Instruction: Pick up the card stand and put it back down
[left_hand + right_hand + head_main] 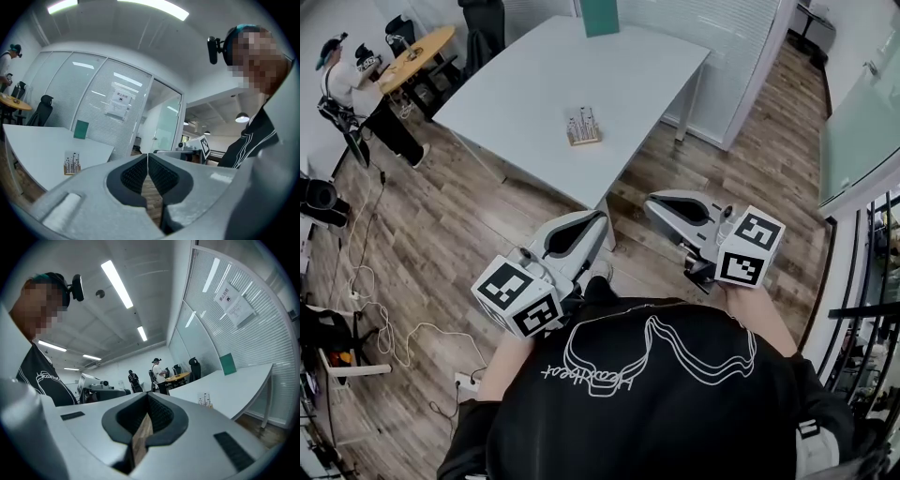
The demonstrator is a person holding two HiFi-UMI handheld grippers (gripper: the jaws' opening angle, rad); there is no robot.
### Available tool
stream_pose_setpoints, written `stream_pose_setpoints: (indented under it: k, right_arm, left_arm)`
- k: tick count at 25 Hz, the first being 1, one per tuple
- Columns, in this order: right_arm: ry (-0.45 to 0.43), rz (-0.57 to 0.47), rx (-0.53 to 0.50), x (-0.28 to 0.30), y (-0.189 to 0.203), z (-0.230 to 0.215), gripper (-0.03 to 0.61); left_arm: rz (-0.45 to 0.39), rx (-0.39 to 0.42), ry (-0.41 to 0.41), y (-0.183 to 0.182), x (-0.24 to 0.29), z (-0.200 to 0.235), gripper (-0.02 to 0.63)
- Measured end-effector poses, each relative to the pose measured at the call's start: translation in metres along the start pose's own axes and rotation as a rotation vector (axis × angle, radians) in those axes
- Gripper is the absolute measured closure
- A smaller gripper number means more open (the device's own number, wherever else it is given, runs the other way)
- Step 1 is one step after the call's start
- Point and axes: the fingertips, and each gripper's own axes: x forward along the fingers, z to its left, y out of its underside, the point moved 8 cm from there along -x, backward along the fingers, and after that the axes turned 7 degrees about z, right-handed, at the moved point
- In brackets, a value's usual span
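Observation:
The card stand (582, 127) is a small wooden base with a picture card upright in it, near the front of the white table (534, 75). It also shows small in the left gripper view (71, 163) and the right gripper view (205, 401). My left gripper (602, 217) is held over the floor, short of the table's near corner, jaws shut and empty (148, 165). My right gripper (649, 201) is beside it, also shut with nothing in it (148, 405). Both point level toward each other, well short of the stand.
A green board (600, 16) stands at the table's far edge. A round wooden table (417, 54) with chairs and a person (342, 84) is at the far left. Cables and gear (356, 309) lie on the wood floor at the left. Glass partitions close off the right.

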Motion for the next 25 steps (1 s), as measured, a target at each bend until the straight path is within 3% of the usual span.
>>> stream_pose_setpoints:
  k: [13,19,25]
  right_arm:
    - [0.135,0.020,0.081,0.108,-0.034,-0.123,0.569]
    - [0.268,0.063,-0.003,0.156,-0.043,-0.177,0.569]
    - [0.347,0.095,-0.018,0.188,-0.035,-0.217,0.540]
  left_arm:
    - [0.103,-0.071,0.008,-0.030,0.055,0.178,0.595]
    - [0.109,-0.070,0.004,-0.040,0.072,0.261,0.595]
    - [0.153,-0.049,0.009,-0.031,0.087,0.324,0.595]
